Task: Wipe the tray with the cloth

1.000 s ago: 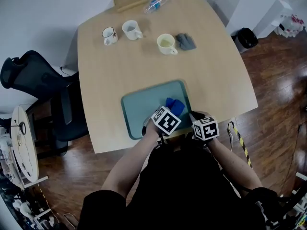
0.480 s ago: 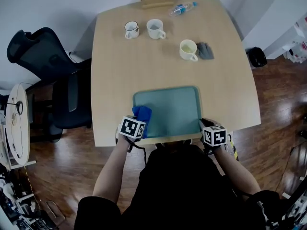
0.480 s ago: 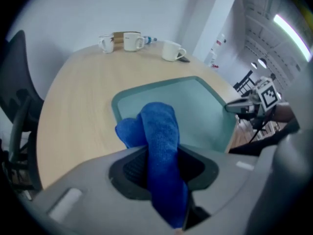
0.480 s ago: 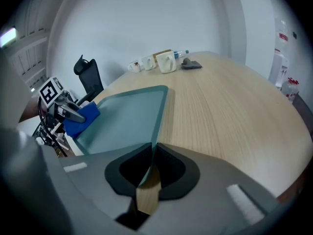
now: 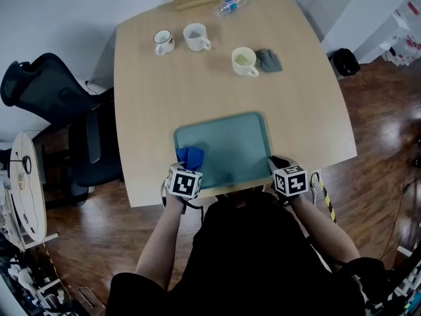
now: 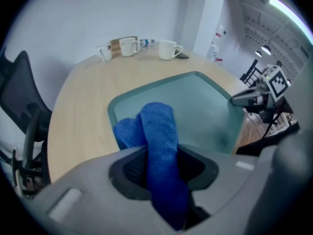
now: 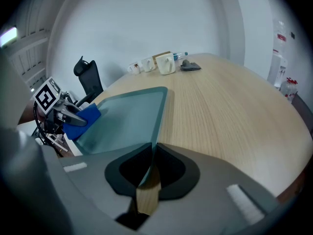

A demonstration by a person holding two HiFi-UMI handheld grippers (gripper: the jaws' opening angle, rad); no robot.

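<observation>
Left gripper (image 6: pixel 161 166) clamps the one blue cloth (image 6: pixel 157 129) at the single teal tray's (image 5: pixel 230 140) corner. Right gripper (image 7: pixel 149 169) pinches its rim. Three mugs (image 5: pixel 196 37) and one bottle (image 5: pixel 231 4) sit beyond.

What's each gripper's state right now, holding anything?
Left gripper: shut on the blue cloth.
Right gripper: shut on the tray, on its rim at the near-right corner.

bottle (image 5: pixel 231 4) label illegible, cloth (image 5: pixel 191 155) end hidden

Black chair (image 5: pixel 39 94), dark wood floor (image 5: pixel 375 120)
</observation>
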